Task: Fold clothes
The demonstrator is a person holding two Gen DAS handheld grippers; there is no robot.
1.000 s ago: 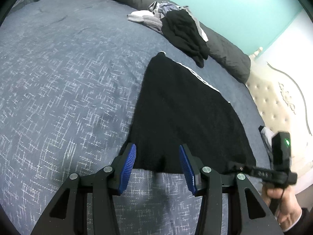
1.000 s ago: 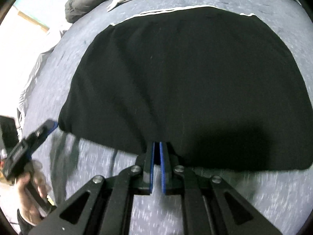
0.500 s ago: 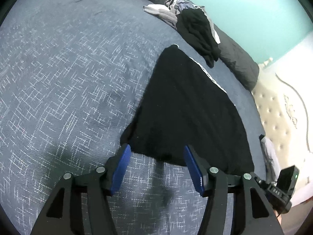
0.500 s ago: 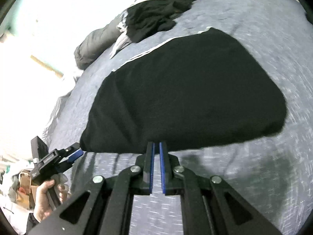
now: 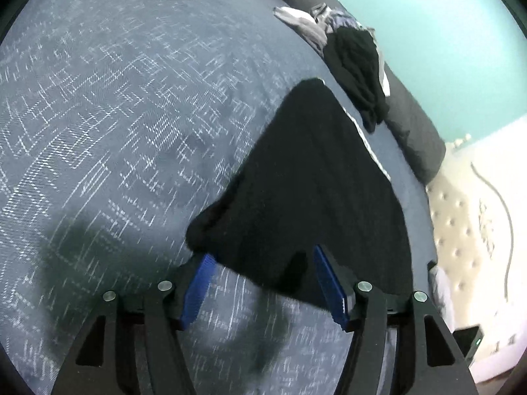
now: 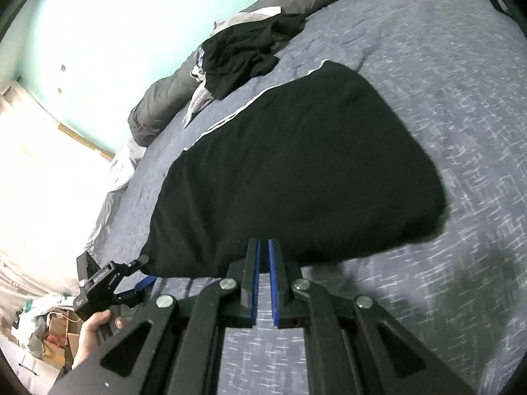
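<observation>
Left gripper [image 5: 263, 283], jaws wide and empty, straddled the black garment's [image 5: 313, 181] near edge as I approached; its long axis ran away from me.

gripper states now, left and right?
Left gripper: open, straddling the black garment's near edge, not gripping.
Right gripper: shut, holding nothing.

Black angular frames on both tongs, each arm studded with round silver screws. Blue ribbed pads line the left tongs [image 5: 263, 283] and the right tongs [image 6: 263, 283]. The left hand [image 6: 94, 332] shows a dark sleeve.
</observation>
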